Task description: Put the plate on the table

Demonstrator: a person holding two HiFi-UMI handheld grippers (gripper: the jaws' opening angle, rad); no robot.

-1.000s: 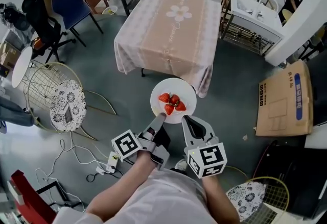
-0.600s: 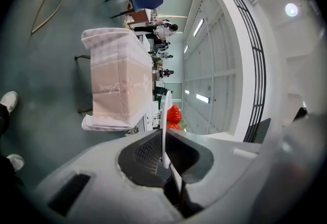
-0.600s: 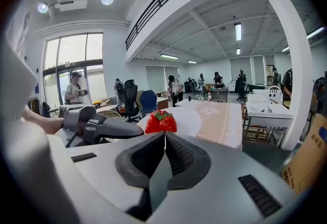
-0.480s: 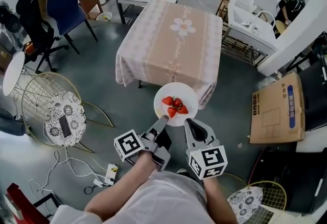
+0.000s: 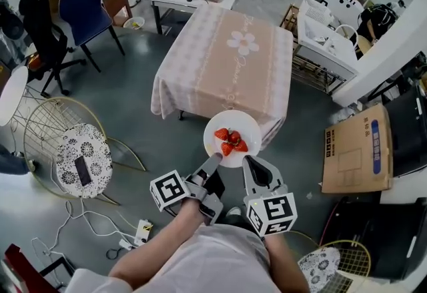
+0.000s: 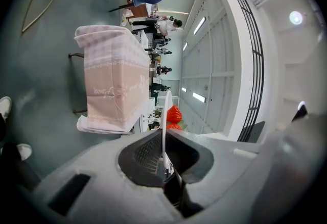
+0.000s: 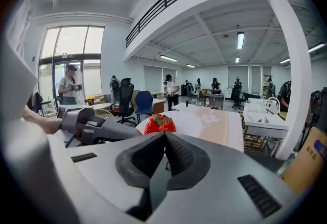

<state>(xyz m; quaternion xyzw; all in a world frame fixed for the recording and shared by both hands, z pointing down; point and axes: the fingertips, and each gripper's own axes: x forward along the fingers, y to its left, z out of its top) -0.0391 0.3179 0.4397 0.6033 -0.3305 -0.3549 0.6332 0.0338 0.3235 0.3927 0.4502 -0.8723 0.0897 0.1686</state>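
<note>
Fingers (image 6: 148,154) of the left gripper (image 5: 211,165) clamped the rim of the white plate (image 5: 232,122) carrying strawberries (image 5: 230,140); the right gripper (image 5: 247,162) was closed on nothing, its tips at the rim. Mid-frame, the plate overlapped the lower edge of the cloth-covered counter (image 5: 227,65)

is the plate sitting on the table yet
No, the plate is in the air short of the table, held by the left gripper and right gripper.

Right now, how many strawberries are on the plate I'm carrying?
4 strawberries, clustered in the middle of the plate: one left, one top, one bottom, one right. Another could be hidden between them.
</note>
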